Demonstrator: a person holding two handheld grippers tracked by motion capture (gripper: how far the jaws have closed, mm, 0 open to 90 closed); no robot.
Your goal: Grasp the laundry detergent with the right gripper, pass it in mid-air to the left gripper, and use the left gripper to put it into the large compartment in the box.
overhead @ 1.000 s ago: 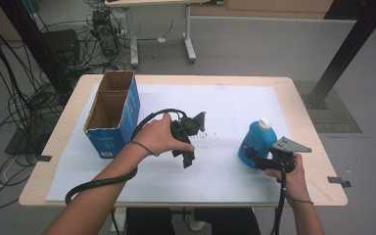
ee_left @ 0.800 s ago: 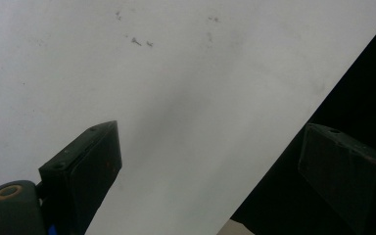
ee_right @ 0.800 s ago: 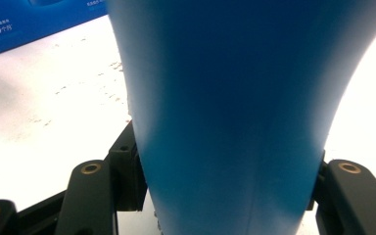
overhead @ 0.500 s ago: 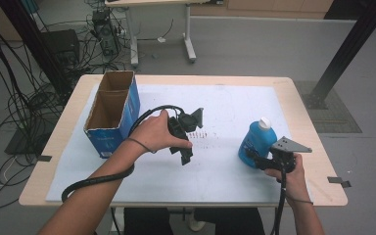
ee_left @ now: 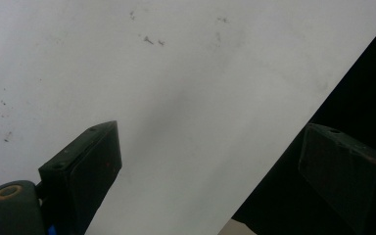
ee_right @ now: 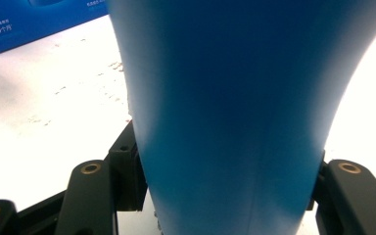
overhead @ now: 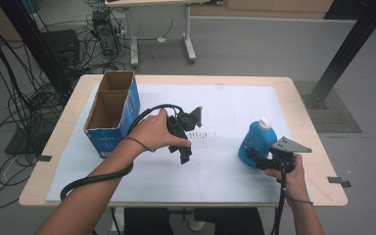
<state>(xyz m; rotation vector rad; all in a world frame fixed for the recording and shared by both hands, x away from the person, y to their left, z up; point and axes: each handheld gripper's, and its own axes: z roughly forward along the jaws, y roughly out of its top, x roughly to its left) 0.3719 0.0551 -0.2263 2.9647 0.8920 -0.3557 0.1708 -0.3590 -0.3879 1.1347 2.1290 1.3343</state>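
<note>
A blue bottle (overhead: 256, 139) with a white cap stands upright on the white sheet at the table's right side. My right gripper (overhead: 257, 157) is shut on its lower body, held by a hand near the front edge. In the right gripper view the bottle (ee_right: 225, 88) stands wide between the two black jaws of my right gripper (ee_right: 225, 169), which press on its sides. My left gripper (overhead: 186, 147) hovers over the middle of the sheet in the other hand. Its jaws stand wide apart in the left gripper view (ee_left: 210, 132), with nothing between them.
An open blue cardboard box (overhead: 112, 110) stands at the left of the wooden table (overhead: 298, 98), also seen far off as the box (ee_right: 24, 24). A white sheet (overhead: 225, 105) covers most of the top, with small dark marks (overhead: 198, 134) near its middle. Cables trail from both grippers.
</note>
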